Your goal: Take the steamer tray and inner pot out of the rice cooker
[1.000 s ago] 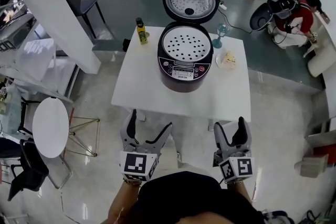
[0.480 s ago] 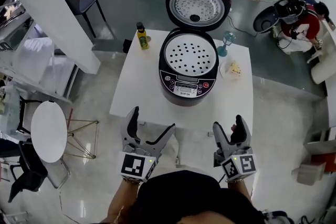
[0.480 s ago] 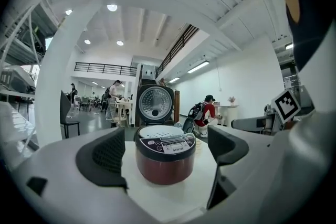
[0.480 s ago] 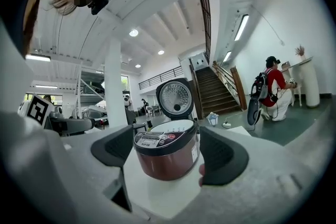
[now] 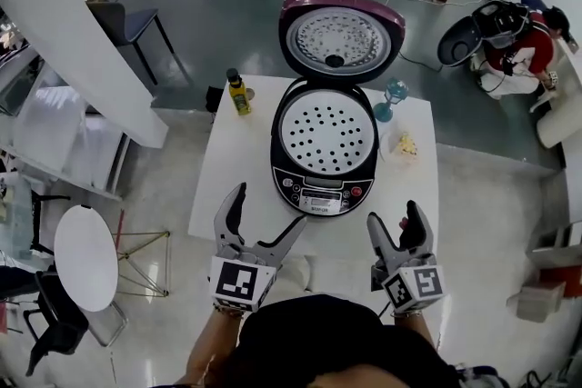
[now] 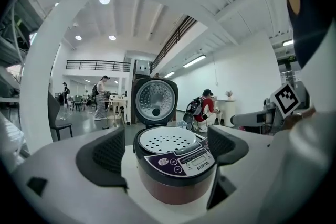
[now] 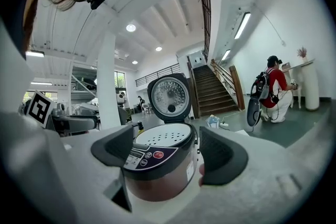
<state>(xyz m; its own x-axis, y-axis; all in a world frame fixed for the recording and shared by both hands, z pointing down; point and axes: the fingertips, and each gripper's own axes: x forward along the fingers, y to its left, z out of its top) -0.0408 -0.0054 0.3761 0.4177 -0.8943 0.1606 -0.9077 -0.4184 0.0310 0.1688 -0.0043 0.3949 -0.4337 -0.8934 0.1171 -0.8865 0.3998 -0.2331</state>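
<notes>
The white round steamer tray with holes [image 5: 326, 132] sits on top inside the dark purple rice cooker [image 5: 320, 195]. The cooker's lid [image 5: 338, 34] stands open at 12 o'clock. The cooker is on the white bench [image 5: 232, 168]. Your left tongs [image 5: 269, 206] and right tongs [image 5: 395, 218] hang at 6 o'clock, both wide and empty. I think you are at the start: reach in and pinch the tray's rim first.

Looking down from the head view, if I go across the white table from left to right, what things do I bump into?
yellow bottle → rice cooker → small plate with food
</notes>
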